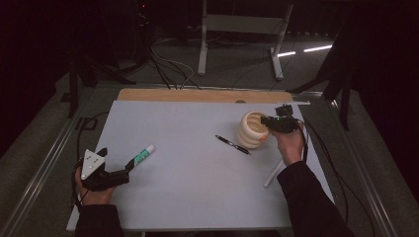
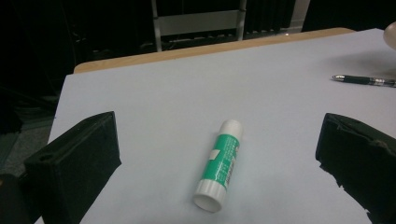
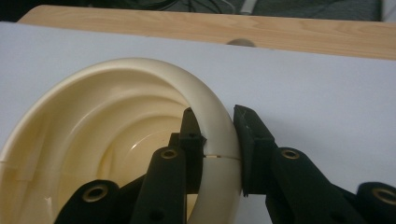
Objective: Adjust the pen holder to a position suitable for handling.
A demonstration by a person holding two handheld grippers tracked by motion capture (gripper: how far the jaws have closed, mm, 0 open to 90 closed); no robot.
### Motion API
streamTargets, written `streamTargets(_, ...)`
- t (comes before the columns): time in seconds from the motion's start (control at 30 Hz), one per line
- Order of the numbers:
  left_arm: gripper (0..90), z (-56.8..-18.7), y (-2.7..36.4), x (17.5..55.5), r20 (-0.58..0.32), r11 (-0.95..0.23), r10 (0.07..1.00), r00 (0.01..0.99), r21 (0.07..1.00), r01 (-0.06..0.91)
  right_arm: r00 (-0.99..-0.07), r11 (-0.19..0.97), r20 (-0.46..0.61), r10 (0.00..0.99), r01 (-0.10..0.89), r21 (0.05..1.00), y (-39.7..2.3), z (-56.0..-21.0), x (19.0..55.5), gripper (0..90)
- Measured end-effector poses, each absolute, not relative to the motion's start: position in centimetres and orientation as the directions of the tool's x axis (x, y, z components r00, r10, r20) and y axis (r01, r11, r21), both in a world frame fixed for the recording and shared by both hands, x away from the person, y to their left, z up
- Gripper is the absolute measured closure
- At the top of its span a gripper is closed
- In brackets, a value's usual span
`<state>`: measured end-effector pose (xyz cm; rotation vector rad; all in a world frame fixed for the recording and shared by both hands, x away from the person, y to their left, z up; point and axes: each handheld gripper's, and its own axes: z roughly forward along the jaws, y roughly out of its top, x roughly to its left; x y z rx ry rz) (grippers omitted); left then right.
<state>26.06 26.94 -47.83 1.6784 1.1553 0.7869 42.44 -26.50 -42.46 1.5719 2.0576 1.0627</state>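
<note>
A cream ribbed cup [image 1: 252, 129] is tilted at the right of the white sheet, its mouth facing right. My right gripper [image 1: 269, 127] is shut on the cup's rim [image 3: 219, 140], one jaw inside the wall and one outside. A green and white glue stick [image 2: 219, 164] lies flat on the sheet at the left, also seen as the glue stick [image 1: 143, 155] from above. My left gripper [image 1: 129, 168] rests on the sheet just short of it, jaws wide open, with the stick lying between and ahead of them, untouched.
A black pen [image 1: 233, 144] lies on the sheet left of the cup, and a white rod [image 1: 273, 174] lies by the right forearm. The wooden table edge [image 1: 197, 95] runs along the back. Cables trail off the right side.
</note>
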Motion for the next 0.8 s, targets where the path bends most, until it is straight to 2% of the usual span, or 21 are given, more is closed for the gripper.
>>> streamTargets(0.3, 0.2, -47.8, 26.9, 26.0, 0.009, -0.14, 0.934, 0.357, 0.929, 0.343, -0.437, 0.196, 0.148, 0.887, 0.648, 0.736, -22.9, -41.9, 41.3, 74.9)
streamTargets(0.8, 0.2, -47.9, 27.0, 26.0, 0.007, -0.138, 0.934, 0.356, 0.928, 0.345, -0.539, 0.275, 0.16, 0.827, 0.636, 0.721, -18.2, -42.8, 39.9, 74.9)
